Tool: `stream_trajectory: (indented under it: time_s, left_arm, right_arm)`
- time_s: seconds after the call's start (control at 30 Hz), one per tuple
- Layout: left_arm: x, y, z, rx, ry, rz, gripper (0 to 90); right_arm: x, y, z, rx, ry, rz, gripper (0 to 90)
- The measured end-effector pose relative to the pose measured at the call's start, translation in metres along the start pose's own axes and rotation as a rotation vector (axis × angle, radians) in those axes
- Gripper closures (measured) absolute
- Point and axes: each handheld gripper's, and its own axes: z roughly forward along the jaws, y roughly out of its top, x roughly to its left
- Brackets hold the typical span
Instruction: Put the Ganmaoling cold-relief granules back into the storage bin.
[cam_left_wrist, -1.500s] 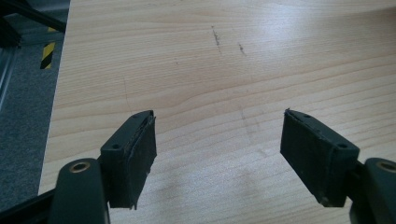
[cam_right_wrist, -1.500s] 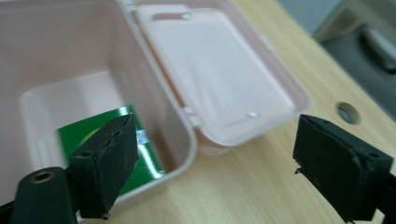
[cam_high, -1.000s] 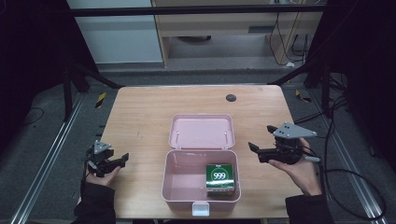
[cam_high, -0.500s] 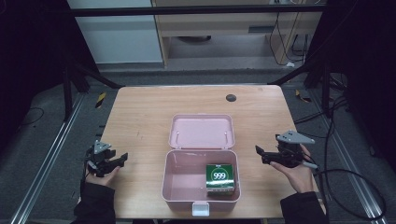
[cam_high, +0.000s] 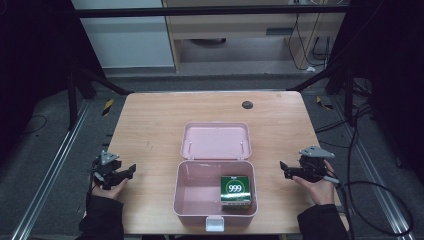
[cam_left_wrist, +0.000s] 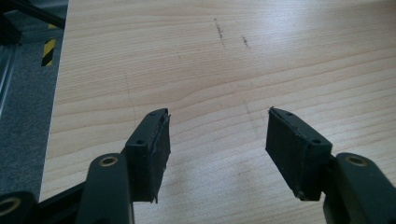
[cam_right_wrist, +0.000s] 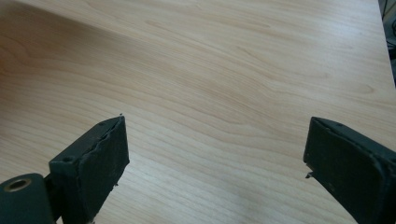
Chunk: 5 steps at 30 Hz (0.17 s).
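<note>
An open pink box stands at the table's near middle, its lid laid back flat behind it. Inside, in the right near corner, sits a green carton marked 999. My left gripper rests low at the table's left edge and points toward the box. Its jaws are apart over bare wood and have just been opening, with nothing between them. My right gripper hovers low to the right of the box. Its jaws stand wide, have just been opening too, and hold nothing.
The wooden table has a dark round hole near its back edge. Cables loop on the floor to the right. Metal rails run along both sides, and yellow-black tape marks the floor at the left.
My right hand has sunk toward the tabletop beside the box. The left hand has stayed in place.
</note>
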Motion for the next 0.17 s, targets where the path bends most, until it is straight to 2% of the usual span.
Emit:
stream_trajectory:
  time_s: [0.17]
  left_arm:
    - [0.0010, -0.0009, 0.0024, 0.010, 0.005, -0.001, 35.0]
  right_arm:
    - [-0.0067, -0.0054, 0.0011, 0.011, -0.032, 0.004, 6.7]
